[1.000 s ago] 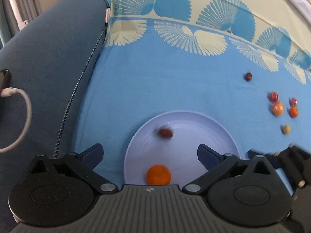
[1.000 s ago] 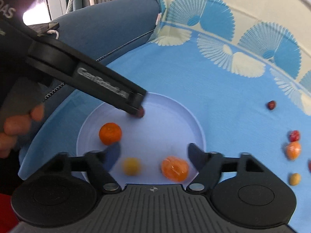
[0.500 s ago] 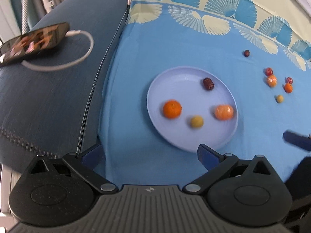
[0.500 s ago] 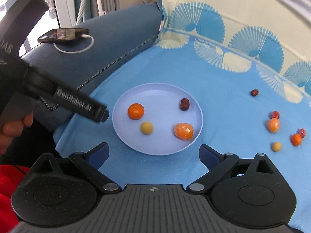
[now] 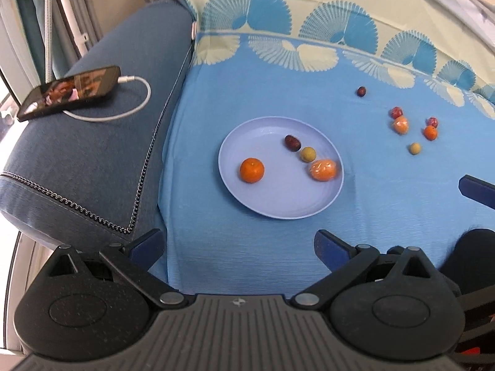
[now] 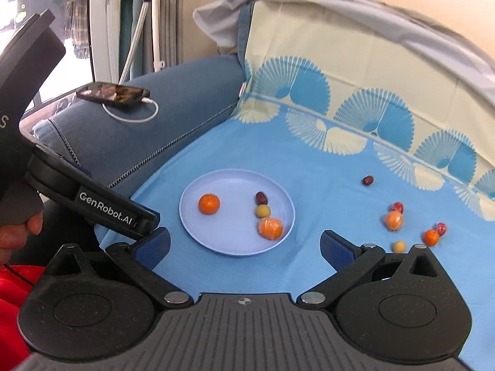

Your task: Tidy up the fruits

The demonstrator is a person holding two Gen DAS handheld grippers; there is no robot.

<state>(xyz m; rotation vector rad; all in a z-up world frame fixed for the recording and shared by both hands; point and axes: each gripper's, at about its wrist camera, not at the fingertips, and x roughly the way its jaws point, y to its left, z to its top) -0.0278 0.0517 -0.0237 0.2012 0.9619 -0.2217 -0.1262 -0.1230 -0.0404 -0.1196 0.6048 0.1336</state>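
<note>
A lilac plate (image 5: 278, 207) (image 6: 198, 232) sits on the blue cloth. It holds an orange (image 5: 251, 170) (image 6: 209, 204), a dark red date (image 5: 292, 142) (image 6: 260, 198), a small yellow fruit (image 5: 307, 154) (image 6: 263, 211) and a wrapped orange fruit (image 5: 323, 169) (image 6: 270, 228). Several loose fruits (image 5: 400, 124) (image 6: 393, 220) lie on the cloth to the right, with a lone dark date (image 5: 361, 91) (image 6: 368, 180) farther back. My left gripper (image 5: 239, 245) is open and empty, held back from the plate. My right gripper (image 6: 246, 245) is open and empty, also back from the plate.
A phone (image 5: 69, 92) (image 6: 113, 92) with a white cable (image 5: 130, 108) lies on the blue sofa arm at the left. The left gripper's body (image 6: 92, 204) shows at the left of the right wrist view. The patterned cloth rises up the backrest behind.
Both grippers have pulled back and up from the plate, empty. The date dropped by the left gripper now rests on the plate, and the yellow fruit has rolled next to it.
</note>
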